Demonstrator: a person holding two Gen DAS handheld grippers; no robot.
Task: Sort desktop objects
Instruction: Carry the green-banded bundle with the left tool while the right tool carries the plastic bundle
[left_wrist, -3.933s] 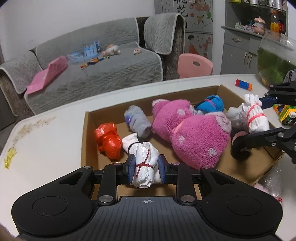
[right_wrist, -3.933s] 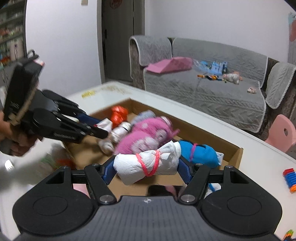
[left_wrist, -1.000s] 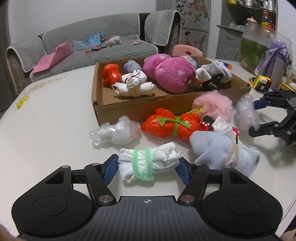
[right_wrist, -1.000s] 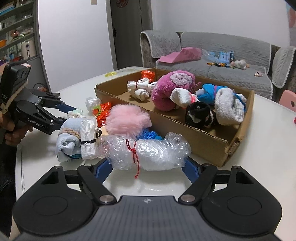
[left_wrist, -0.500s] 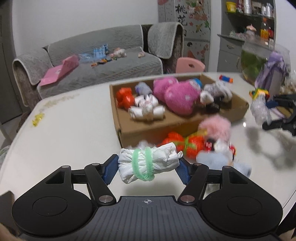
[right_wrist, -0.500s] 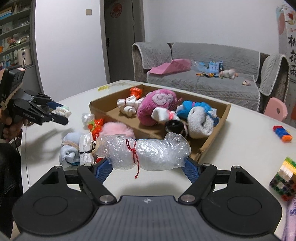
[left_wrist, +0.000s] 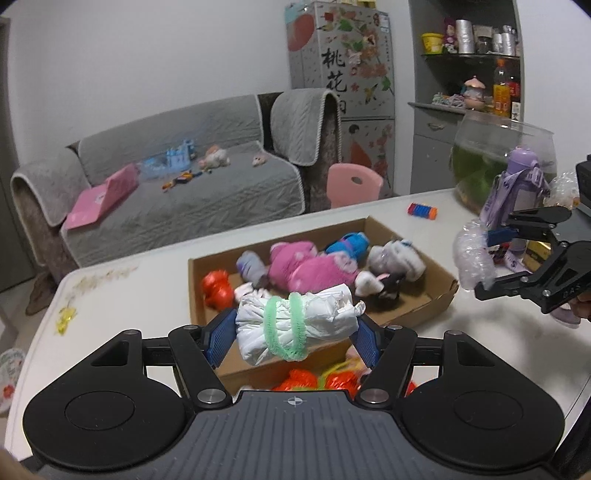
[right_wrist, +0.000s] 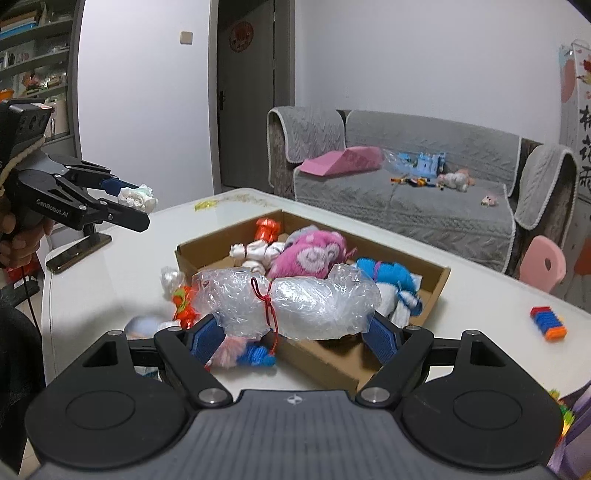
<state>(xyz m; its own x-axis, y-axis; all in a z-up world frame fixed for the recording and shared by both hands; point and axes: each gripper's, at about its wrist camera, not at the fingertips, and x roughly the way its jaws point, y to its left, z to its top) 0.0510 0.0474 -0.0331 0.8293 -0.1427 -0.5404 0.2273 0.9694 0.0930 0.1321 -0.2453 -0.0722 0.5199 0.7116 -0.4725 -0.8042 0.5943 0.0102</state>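
My left gripper (left_wrist: 293, 334) is shut on a white bundle tied with green bands (left_wrist: 295, 325), held in the air in front of the cardboard box (left_wrist: 417, 314). My right gripper (right_wrist: 295, 334) is shut on a clear plastic bundle tied with red string (right_wrist: 291, 299), held above the table at the box's near edge; the same bundle shows in the left wrist view (left_wrist: 472, 260). The box (right_wrist: 439, 280) holds a pink plush (right_wrist: 310, 256), a blue bundle (right_wrist: 384, 273), white bundles and an orange one. An orange bundle (left_wrist: 321, 380) lies on the table in front of the box.
A pink furry toy (right_wrist: 231, 350), a pale blue bundle (right_wrist: 142, 326) and a small white bundle (right_wrist: 171, 278) lie by the box. A purple bottle (left_wrist: 517, 195), a fish bowl (left_wrist: 506, 147) and a striped block (right_wrist: 546, 323) stand on the white table (left_wrist: 129, 302).
Both grippers have risen from the table with their bundles held. The views now look down on the box from higher up, and the left gripper has come closer to the box.
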